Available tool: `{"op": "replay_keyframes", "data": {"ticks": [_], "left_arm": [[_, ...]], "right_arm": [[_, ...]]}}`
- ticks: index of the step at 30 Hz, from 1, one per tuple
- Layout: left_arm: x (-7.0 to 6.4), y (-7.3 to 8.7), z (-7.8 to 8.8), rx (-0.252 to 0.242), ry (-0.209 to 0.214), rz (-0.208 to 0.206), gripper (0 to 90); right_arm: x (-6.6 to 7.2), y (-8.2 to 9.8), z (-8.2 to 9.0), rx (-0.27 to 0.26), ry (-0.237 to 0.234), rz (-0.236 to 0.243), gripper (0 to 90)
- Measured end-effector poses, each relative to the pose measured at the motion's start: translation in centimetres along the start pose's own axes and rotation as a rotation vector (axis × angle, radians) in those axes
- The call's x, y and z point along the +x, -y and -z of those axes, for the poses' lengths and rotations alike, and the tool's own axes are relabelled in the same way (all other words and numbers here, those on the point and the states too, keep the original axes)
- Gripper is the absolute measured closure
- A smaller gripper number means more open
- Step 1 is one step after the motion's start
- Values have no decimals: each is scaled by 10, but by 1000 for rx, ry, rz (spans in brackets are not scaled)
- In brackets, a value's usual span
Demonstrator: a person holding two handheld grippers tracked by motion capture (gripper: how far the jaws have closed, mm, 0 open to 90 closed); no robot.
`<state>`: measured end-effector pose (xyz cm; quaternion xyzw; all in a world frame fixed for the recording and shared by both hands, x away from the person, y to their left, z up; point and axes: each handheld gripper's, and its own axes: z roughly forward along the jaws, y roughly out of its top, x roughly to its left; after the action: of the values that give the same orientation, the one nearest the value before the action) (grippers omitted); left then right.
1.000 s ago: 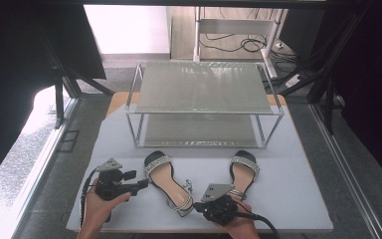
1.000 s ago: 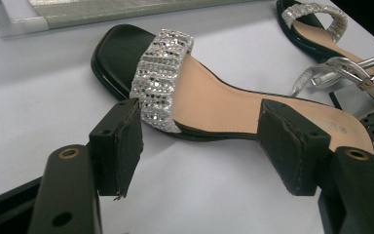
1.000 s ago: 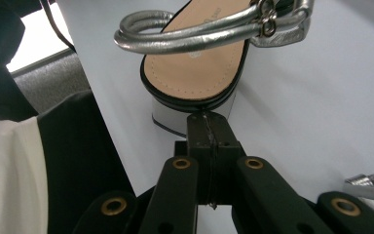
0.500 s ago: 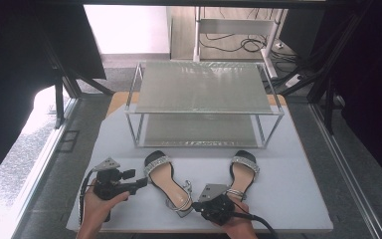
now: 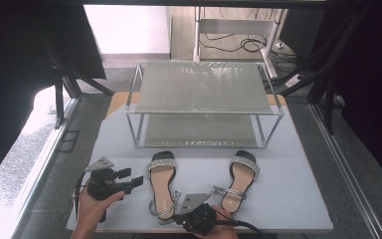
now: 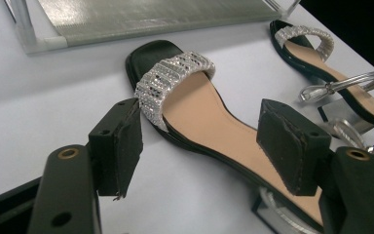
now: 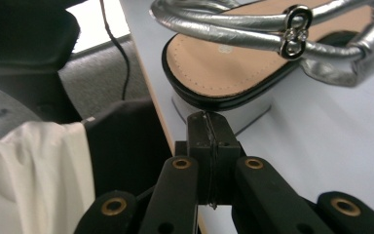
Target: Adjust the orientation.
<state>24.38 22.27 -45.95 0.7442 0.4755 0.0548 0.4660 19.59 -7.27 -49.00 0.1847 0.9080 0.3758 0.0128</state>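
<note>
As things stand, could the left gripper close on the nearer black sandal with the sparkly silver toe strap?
Probably yes: the left gripper is open, its jaws either side of the black sandal, with bare table between.

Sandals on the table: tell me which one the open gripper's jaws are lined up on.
The left sandal, beside the left gripper. In the left gripper view its sole lies between the open pads; the right sandal lies farther off.

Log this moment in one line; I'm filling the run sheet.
left tongs: open, straddling left sandal | right tongs: shut, empty, at its heel | right sandal: untouched
</note>
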Motion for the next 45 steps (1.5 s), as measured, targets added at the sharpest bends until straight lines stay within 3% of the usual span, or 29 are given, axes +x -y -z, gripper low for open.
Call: {"op": "replay_keyframes", "data": {"ticks": [9, 14, 19, 32, 36, 42, 43, 44, 45], "left_arm": [[4, -1, 8, -20, -6, 10, 337], [5, -1, 10, -26, -8, 12, 337], [5, -1, 12, -32, -7, 15, 337], [0, -1, 7, -25, 5, 10, 332], [1, -1, 7, -24, 0, 11, 331], [-3, -6, 7, -19, 1, 8, 326], [-3, -6, 7, -19, 1, 8, 326], [-5, -9, 7, -12, 1, -3, 326], [-7, -10, 7, -7, 0, -9, 327]], "right_arm": [[7, -19, -28, -35, -101, 4, 899], [13, -29, -43, -53, -108, 27, 896], [14, -35, -54, -77, -129, 13, 896], [16, -46, -70, -112, -123, 6, 892], [14, -41, -53, -120, -97, 14, 879], [-2, -24, 6, -191, 1, 8, 825], [-2, -24, 6, -191, 1, 8, 825], [-11, -14, 29, -217, 50, -5, 778], [-15, -10, 36, -224, 67, -11, 757]]}}
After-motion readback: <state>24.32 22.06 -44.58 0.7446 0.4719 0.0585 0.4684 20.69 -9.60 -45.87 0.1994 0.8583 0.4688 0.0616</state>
